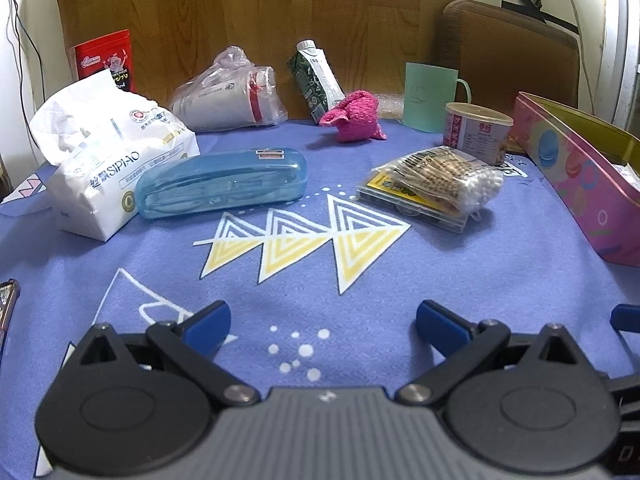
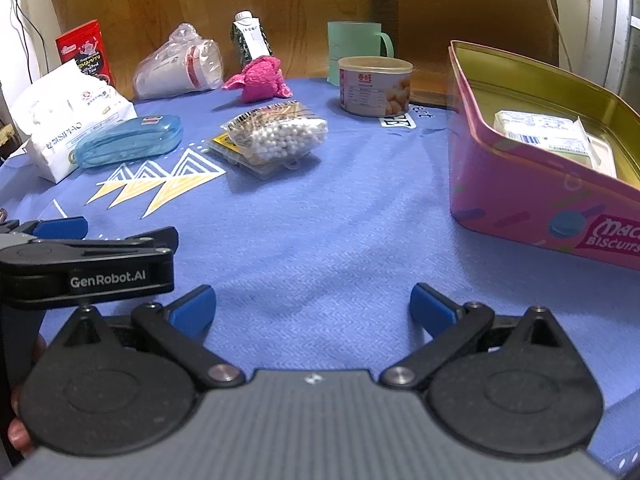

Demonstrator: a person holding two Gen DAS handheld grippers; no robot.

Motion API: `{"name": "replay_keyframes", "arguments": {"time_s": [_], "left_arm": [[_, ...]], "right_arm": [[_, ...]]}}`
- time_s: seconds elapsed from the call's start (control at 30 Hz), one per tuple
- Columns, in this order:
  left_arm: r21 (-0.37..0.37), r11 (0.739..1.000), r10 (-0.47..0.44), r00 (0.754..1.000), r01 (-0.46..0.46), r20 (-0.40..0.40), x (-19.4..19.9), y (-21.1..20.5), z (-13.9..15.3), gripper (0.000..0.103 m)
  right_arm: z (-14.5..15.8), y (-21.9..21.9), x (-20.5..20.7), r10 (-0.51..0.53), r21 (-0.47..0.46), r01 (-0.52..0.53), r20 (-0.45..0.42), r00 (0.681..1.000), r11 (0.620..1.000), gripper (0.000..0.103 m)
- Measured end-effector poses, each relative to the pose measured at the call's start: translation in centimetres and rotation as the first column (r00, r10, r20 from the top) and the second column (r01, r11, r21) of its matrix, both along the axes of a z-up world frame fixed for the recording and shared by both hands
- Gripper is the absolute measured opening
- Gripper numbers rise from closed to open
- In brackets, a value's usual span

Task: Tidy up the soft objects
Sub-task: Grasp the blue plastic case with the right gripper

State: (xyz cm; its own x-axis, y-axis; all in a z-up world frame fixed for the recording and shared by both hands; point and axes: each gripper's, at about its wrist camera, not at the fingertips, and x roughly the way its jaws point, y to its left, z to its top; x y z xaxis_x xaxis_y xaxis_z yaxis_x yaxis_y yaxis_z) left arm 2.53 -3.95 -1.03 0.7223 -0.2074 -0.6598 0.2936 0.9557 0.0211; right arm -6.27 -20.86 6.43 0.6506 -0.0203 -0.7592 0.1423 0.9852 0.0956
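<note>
The crumpled pink cloth bundle point(image 1: 356, 117) lies at the far side of the tabletop point(image 1: 360, 280), well ahead of the left tool point(image 1: 323, 320) and slightly to its right; from the right tool point(image 2: 312, 306) it lies far ahead and to the left. Both tools hover low over the blue patterned covering with their blue-padded fingers spread wide, gripping nothing. The left tool is visible just to the left of the right tool.

The white soft-pack of tissues point(image 1: 108, 164) sits ahead-left of the left tool, touching the translucent blue plastic case point(image 1: 222, 182) beside it. The clear bag of cotton swabs point(image 1: 448, 178) rests ahead-right on a flat clear plastic box point(image 1: 416, 206). A short round tin point(image 1: 478, 132) and a mint-green plastic mug point(image 1: 430, 96) stand behind it. The open pink biscuit tin point(image 2: 532, 196) stands ahead-right of the right tool and holds a wrapped white packet point(image 2: 548, 134). A dark green carton point(image 1: 316, 76) stands tilted just behind the cloth.
</note>
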Motion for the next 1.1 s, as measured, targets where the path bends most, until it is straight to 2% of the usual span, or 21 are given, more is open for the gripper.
{"name": "replay_keyframes", "arguments": {"time_s": [0.33, 0.57, 0.7, 0.77, 0.8, 0.83, 0.9, 1.0, 1.1], "left_arm": [[-0.013, 1.000, 0.012, 1.000, -0.012, 0.002, 0.7, 1.7, 0.0, 0.103], [-0.032, 0.992, 0.123, 0.992, -0.122, 0.012, 2.0, 5.9, 0.4, 0.103], [-0.077, 0.981, 0.180, 0.983, -0.178, 0.024, 2.8, 8.4, 0.7, 0.103], [-0.160, 0.967, 0.206, 0.978, -0.200, 0.021, 3.2, 10.0, 0.8, 0.103], [-0.215, 0.954, 0.218, 0.976, -0.210, 0.013, 3.2, 10.9, 0.8, 0.102], [-0.251, 0.943, 0.231, 0.973, -0.221, 0.009, 3.2, 11.4, 0.7, 0.102], [-0.305, 0.922, 0.253, 0.967, -0.239, 0.007, 3.1, 12.3, 0.7, 0.102], [-0.317, 0.919, 0.251, 0.968, -0.236, 0.009, 3.1, 12.5, 0.7, 0.102], [-0.322, 0.918, 0.249, 0.968, -0.233, 0.008, 3.2, 12.6, 0.7, 0.102]], "right_arm": [[0.0, 1.0, 0.7, 0.031, -0.001, -0.031, -0.002, 1.000, 1.000, 0.103], [0.2, 3.1, 1.8, 0.139, 0.004, -0.139, 0.002, 0.990, 0.990, 0.103], [0.5, 3.6, 2.7, 0.218, 0.093, -0.221, 0.039, 0.975, 0.971, 0.103], [1.1, 3.7, 3.7, 0.255, 0.137, -0.265, 0.083, 0.963, 0.955, 0.094], [1.7, 3.7, 4.4, 0.264, 0.142, -0.280, 0.117, 0.957, 0.950, 0.081], [2.4, 3.7, 5.3, 0.273, 0.134, -0.295, 0.157, 0.949, 0.946, 0.072], [3.6, 4.0, 7.5, 0.291, 0.086, -0.318, 0.239, 0.926, 0.944, 0.065], [4.8, 4.8, 11.9, 0.342, 0.080, -0.383, 0.313, 0.886, 0.920, 0.062], [4.9, 6.8, 17.8, 0.409, 0.171, -0.463, 0.274, 0.870, 0.870, 0.063]]}}
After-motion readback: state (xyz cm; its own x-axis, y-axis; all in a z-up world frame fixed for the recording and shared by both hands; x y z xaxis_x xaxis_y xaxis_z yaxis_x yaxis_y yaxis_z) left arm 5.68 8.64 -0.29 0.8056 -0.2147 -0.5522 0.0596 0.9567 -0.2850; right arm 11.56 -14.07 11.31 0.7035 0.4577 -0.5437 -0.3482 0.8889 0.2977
